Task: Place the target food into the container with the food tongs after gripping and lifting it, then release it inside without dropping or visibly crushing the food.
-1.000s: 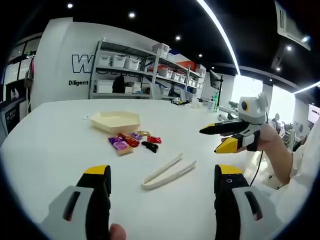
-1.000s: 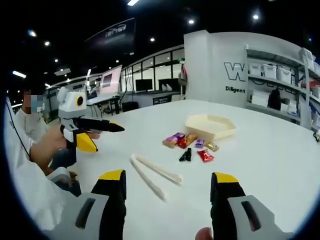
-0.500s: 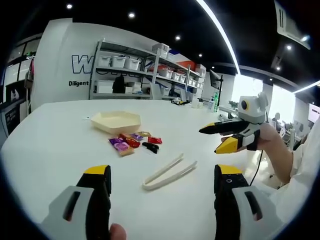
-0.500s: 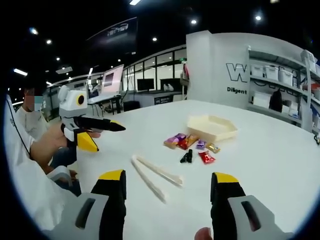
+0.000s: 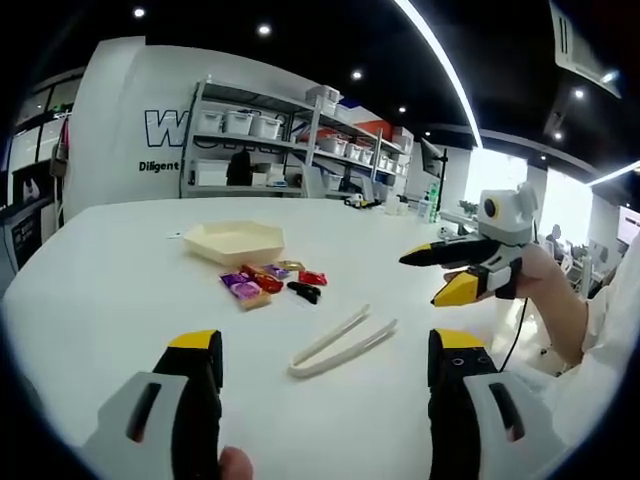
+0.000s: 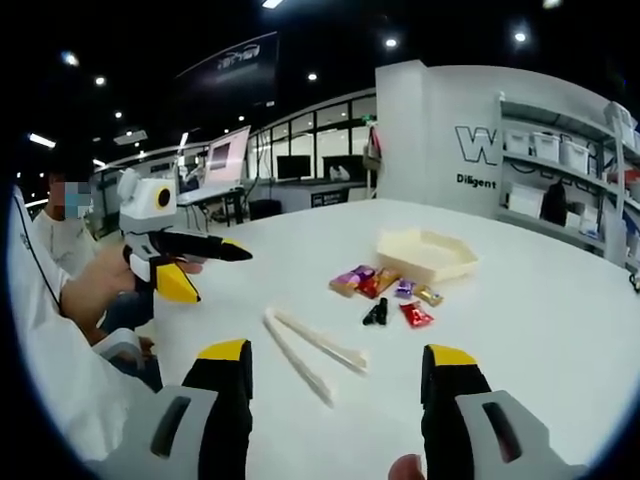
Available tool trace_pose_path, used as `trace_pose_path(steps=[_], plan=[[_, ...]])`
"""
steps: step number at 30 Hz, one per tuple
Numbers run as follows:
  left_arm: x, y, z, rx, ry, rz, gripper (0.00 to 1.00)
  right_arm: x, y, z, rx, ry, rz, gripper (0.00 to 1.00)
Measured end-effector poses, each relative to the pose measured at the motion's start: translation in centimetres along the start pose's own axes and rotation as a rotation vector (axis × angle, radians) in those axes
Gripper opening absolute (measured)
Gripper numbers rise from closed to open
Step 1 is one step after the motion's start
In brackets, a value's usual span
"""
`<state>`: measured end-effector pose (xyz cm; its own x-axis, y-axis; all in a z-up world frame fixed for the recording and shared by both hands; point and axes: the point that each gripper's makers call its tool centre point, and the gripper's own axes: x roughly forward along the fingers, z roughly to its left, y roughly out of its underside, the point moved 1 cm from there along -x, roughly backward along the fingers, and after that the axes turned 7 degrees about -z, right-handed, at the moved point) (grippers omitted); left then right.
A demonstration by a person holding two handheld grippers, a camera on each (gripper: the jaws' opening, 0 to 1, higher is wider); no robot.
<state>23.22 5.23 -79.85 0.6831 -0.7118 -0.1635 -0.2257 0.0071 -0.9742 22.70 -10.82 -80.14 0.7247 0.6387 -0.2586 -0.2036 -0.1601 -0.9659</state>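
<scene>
So the left tongs [image 5: 325, 345] and right tongs [image 6: 335, 352] are both held wide apart and empty, since nothing's been grabbed yet. The food tongs [image 5: 345, 338] are laid flat on the tabletop [image 5: 100, 290] just ahead; sweets [image 5: 270, 281] are scattered beyond, beside the tray [image 5: 235, 240].

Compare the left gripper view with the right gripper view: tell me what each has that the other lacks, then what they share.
Left gripper view: the right gripper, open, held in a hand, and the full run of shelves with bins.

Right gripper view: the left gripper, open, and desks with monitors behind.

Both: the white table, the tongs lying untouched, the wrapped candies, and the cream tray beyond them.
</scene>
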Motion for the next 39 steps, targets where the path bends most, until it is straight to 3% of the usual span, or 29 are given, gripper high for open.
trace_pose_path(steps=[39], plan=[[-0.12,0.68,0.3,-0.007,-0.003,0.007,0.82,0.64,0.25,0.56,-0.011,-0.03,0.014,0.65]])
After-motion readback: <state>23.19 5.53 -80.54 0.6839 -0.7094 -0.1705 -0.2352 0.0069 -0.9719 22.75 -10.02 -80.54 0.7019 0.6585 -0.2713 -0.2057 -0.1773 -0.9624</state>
